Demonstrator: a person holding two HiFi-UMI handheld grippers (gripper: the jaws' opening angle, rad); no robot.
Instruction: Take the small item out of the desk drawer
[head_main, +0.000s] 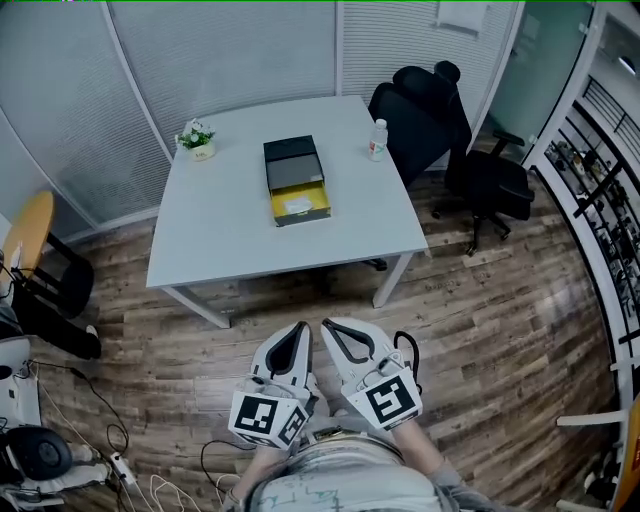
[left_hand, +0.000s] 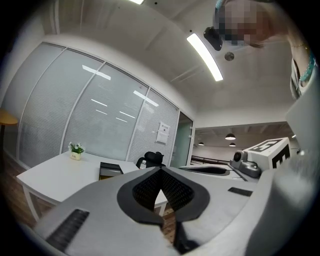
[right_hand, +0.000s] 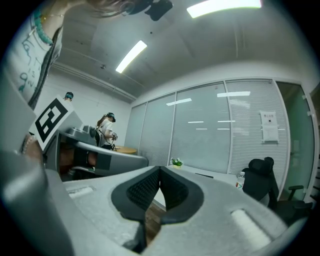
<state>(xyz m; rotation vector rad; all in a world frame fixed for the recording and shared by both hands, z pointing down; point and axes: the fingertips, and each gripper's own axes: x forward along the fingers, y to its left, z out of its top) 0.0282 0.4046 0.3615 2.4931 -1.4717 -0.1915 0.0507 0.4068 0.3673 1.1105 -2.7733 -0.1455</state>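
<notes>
Head view, near to far: my left gripper (head_main: 298, 330) and my right gripper (head_main: 330, 328) sit side by side close to my body, both pointing at the table (head_main: 230, 235); each gripper view shows its 2 ribbed pads pressed tip to tip with nothing between them, so both are fully closed and empty. I judge this a carrying posture; there is nothing within reach to hold, and closed jaws kept level and together are the compact way to approach.

Beyond the tips lies a strip of wood floor (head_main: 300, 300), well apart from any task object; past it stands the white table, its near edge facing me.

On the table top, near the middle, is 1 black drawer unit (head_main: 292, 160); its yellow drawer (head_main: 322, 203) is already pulled out toward my side, which leaves the inside open from above. The small item (head_main: 297, 205), pale and flat, lies inside that drawer; its exact kind is too small to tell.

Further back, 1 potted plant (head_main: 197, 140) stands at the far left corner and 1 bottle (head_main: 377, 140) near the far right edge, both clear of the drawer; 1 black office chair (head_main: 425, 110) stands beside the table's right side.

Judgement: the task is at its approach; 1 gripper must open before it can take the item.
</notes>
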